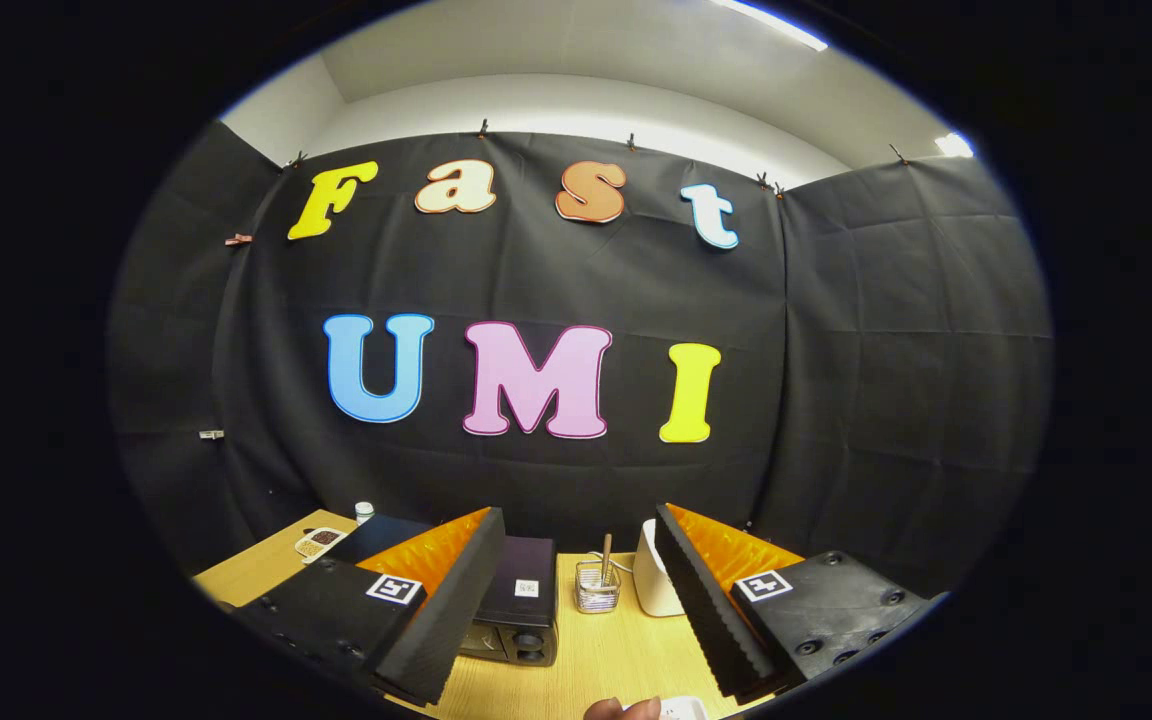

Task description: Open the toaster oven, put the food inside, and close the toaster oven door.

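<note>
Toaster oven (518, 610), a black boxy metal one, sits on my light wooden table (596, 660), beyond my tool (576, 600), whose fingers stand wide apart, gripping nothing.

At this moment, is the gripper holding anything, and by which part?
Nothing is held. The gripper is open, its fingers spread wide above the wooden table, with the toaster oven beyond them.
</note>
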### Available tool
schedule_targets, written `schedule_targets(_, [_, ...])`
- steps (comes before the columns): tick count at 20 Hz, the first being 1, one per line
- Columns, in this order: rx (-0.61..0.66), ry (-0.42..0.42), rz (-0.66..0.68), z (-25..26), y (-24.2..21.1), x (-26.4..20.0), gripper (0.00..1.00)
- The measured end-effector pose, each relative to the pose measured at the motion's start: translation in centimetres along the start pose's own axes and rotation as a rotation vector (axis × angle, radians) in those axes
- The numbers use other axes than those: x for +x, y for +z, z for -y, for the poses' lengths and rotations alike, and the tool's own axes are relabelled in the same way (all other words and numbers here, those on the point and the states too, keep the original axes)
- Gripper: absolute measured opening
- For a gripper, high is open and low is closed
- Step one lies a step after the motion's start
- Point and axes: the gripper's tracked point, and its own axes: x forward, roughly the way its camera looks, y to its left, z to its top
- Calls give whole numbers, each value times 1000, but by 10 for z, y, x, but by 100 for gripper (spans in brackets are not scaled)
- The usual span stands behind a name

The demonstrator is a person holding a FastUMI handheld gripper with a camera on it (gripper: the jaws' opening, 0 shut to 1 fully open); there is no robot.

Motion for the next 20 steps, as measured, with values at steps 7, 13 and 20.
schedule_targets(7, [12,12,-18,-5,-7,-3,98])
schedule_targets(13, [45,47,-47,-36,-20,-2,98])
schedule_targets(20, [74,111,-103,-97,-49,4,98])
